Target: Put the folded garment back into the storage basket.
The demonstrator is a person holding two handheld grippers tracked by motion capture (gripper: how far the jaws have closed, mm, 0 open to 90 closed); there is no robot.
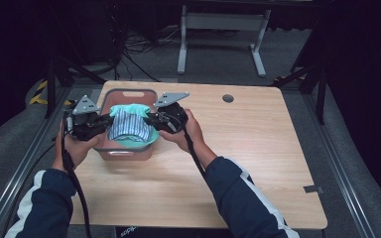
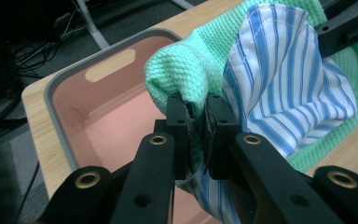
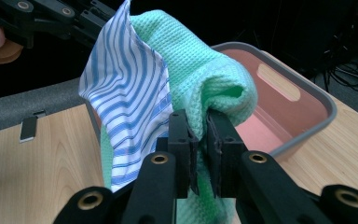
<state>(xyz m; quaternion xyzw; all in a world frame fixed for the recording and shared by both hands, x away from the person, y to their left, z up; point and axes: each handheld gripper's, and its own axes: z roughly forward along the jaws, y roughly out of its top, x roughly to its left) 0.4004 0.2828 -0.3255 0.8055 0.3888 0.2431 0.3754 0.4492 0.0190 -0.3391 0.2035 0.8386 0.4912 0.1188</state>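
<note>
Both your left claw (image 2: 196, 121) and right claw (image 3: 200, 135) are clamped on thin cloth bundle (image 1: 127, 124) edges mid-frame; striped layer may slip outside the pink bin (image 1: 129, 92).

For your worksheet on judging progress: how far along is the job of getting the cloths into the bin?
Done: both cloths are gathered, each tool shut on the bundle, left tool and right tool. In hand: the green cloth and striped cloth hang over the pink bin. Left: lowering and releasing; the bin's floor looks bare.
</note>
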